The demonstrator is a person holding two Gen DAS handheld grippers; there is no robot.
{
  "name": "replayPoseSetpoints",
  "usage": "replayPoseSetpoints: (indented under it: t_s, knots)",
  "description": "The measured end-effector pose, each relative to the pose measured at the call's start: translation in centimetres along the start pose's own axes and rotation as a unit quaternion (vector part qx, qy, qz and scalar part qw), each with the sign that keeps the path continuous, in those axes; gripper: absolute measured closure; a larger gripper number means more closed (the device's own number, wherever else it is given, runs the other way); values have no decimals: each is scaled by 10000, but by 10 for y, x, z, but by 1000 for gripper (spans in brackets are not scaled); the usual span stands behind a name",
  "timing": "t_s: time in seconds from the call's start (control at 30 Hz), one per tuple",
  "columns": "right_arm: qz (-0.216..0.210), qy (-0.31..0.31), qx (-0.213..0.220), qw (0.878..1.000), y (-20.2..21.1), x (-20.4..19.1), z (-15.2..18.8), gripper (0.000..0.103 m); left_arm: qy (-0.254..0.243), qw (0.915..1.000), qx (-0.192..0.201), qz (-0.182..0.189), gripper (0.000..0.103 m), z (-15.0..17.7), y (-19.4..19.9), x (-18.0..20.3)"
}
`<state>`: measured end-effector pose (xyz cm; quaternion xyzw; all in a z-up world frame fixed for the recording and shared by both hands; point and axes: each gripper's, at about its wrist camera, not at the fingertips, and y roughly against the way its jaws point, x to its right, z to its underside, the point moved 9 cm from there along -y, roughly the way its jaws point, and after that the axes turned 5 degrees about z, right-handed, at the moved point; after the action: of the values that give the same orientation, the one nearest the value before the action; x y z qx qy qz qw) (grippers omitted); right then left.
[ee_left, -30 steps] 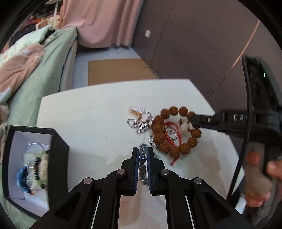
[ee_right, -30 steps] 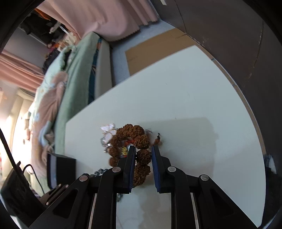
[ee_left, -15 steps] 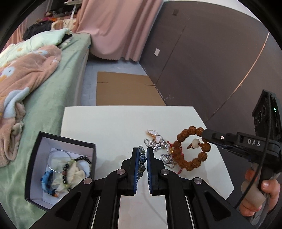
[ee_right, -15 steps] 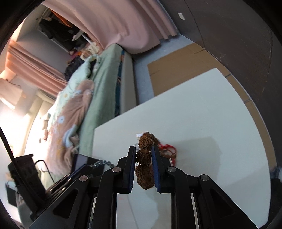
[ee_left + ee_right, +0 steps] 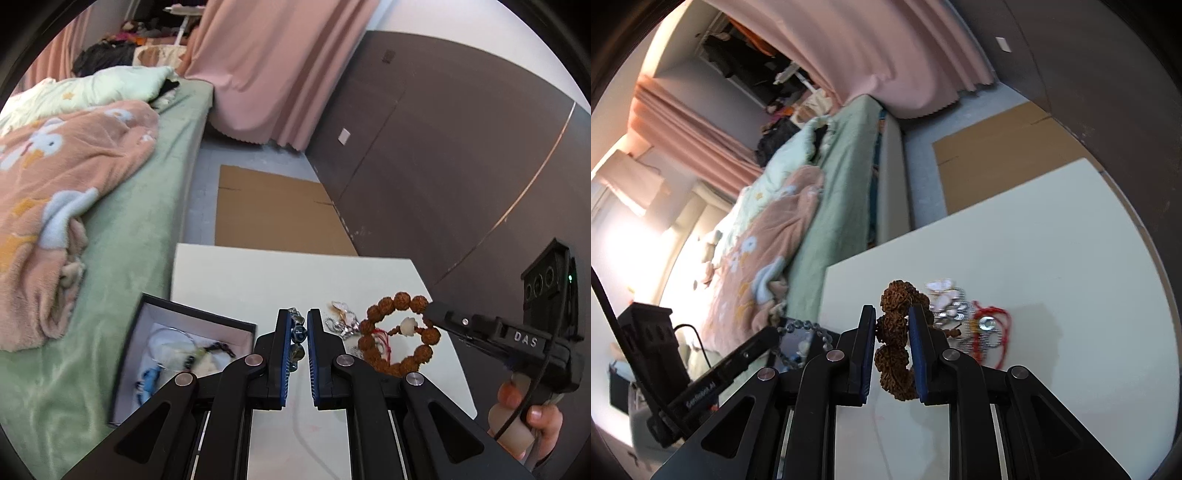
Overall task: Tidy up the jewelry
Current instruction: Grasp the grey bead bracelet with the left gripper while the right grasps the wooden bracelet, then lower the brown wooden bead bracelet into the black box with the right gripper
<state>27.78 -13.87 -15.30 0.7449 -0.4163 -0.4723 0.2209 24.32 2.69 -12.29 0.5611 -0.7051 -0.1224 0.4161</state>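
- Up close, the left hand-held gripper (image 5: 300, 334) is clenched on a chain of dark blue and silvery beads (image 5: 297, 332); the chain's long axis runs lengthwise between the blue-edged fingers, its far end pointing away beyond the fingertips.
- To its left, an open black jewellery box with a pale lining (image 5: 192, 317) sits at the white counter (image 5: 258, 273) edge, holding a thin wire hoop, dark beads and something blue.
- On the right, the right hand-held gripper (image 5: 892, 325) grasps a bracelet of large knobbly brown seed beads (image 5: 892, 328) by one side; its ring hangs raised above the counter, roughly facing the left camera.
- Below it, a tangle of silver chains with a red cord (image 5: 979, 325) lies on the counter.
- A green bed with a peach blanket (image 5: 74, 177) stands beside the counter.
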Motion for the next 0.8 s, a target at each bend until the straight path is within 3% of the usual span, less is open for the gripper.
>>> replayPoseSetpoints:
  t_s: [0.47, 0.5, 0.57, 0.63, 0.7, 0.8]
  knots:
    - [-767, 282, 168, 9965, -4, -64, 6, 83, 479, 9971, -71, -590, 93, 0, 22, -49]
    - [-847, 318, 158, 9958, -5, -72, 8, 83, 542, 9967, -63, -604, 89, 0, 24, -54]
    - [-974, 372, 156, 9944, -7, -82, 11, 83, 644, 9955, 60, -696, 73, -4, 30, -61]
    - [-1141, 437, 160, 9924, -8, -95, 14, 83, 727, 9940, 256, -780, 25, -9, 39, -69]
    - [-1280, 493, 150, 9904, -11, -107, 17, 83, 858, 9916, 539, -806, 17, -15, 50, -76]
    - [-1408, 534, 91, 9886, -17, -120, 22, 83, 1107, 9874, 765, -838, 17, -21, 63, -88]
